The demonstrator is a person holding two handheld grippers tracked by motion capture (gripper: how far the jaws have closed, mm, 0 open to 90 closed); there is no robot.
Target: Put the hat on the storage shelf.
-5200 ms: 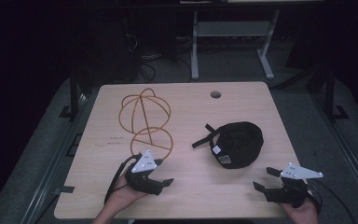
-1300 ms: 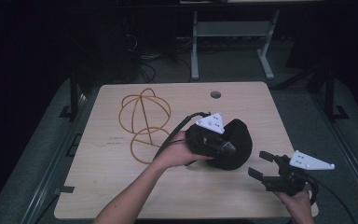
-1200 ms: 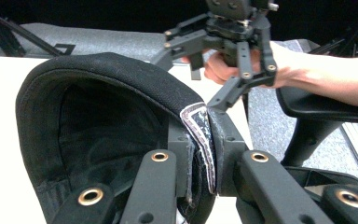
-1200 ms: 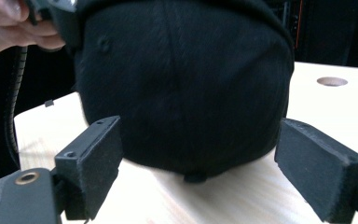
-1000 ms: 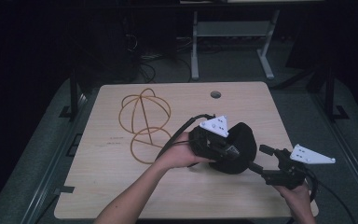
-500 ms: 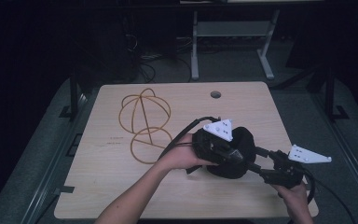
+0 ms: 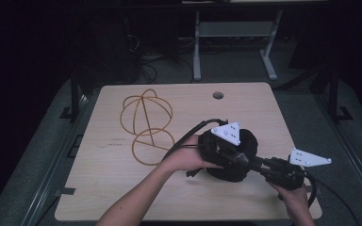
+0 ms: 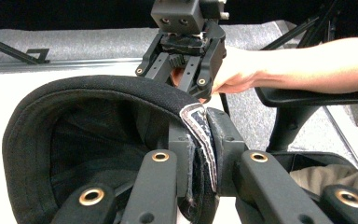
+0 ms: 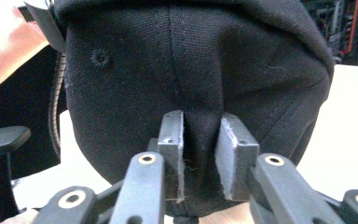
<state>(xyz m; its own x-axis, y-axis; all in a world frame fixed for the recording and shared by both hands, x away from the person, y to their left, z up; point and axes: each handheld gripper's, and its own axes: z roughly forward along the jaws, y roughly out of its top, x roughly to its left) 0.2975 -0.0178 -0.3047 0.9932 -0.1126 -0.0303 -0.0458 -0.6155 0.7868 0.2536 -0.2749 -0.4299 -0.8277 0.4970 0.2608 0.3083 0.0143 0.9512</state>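
Note:
A black cap (image 7: 250, 142) is held just above the wooden table (image 7: 122, 188), right of centre. My left gripper (image 7: 238, 157) reaches in from the left and is shut on the cap's rim (image 8: 198, 121); the cap's dark inside (image 8: 88, 121) faces this view. My right gripper (image 7: 253, 163) comes in from the right. Its jaws have just been closing, and the pads (image 9: 175, 135) now pinch a fold of the cap's crown (image 9: 191, 56). Across the cap, the right gripper (image 8: 186, 74) shows in the left gripper view with a hand behind it.
An orange wire frame of loops (image 7: 146, 127) lies on the table's left half. A round cable hole (image 7: 218, 95) sits near the far edge. A metal stand (image 7: 231, 42) is on the floor beyond the table.
The cap went from lying on the table into my left gripper, which carried it toward the front right. My right gripper slid in from the right and closed on the crown.

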